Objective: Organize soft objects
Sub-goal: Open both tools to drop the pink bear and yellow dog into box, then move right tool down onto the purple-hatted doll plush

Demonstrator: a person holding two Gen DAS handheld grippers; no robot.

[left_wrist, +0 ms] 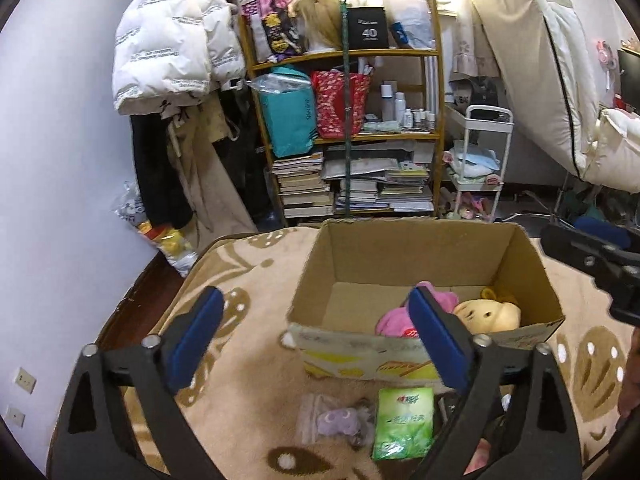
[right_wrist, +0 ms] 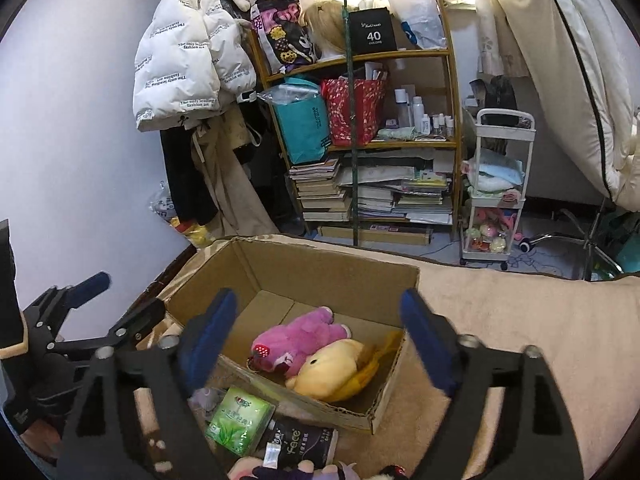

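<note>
An open cardboard box (left_wrist: 520, 256) (right_wrist: 336, 276) sits on the beige patterned blanket. Inside lie a pink plush (right_wrist: 298, 338) (left_wrist: 394, 318) and a yellow plush (right_wrist: 340, 368) (left_wrist: 490, 314). In front of the box lie a green tissue pack (left_wrist: 404, 422) (right_wrist: 240, 420), a small purple plush in a clear bag (left_wrist: 340, 420), a black tissue pack (right_wrist: 304, 442) and more plush toys (right_wrist: 280, 470) at the bottom edge. My left gripper (left_wrist: 316, 340) is open and empty above the box's near wall. My right gripper (right_wrist: 320, 340) is open and empty over the box.
A wooden shelf (left_wrist: 434, 92) with bags, bottles and stacked books stands behind. A white jacket (left_wrist: 168, 40) hangs at the left. A white trolley (right_wrist: 502, 184) and a leaning mattress (right_wrist: 568, 60) stand at the right. The bed's left edge (left_wrist: 132, 296) drops to the dark floor.
</note>
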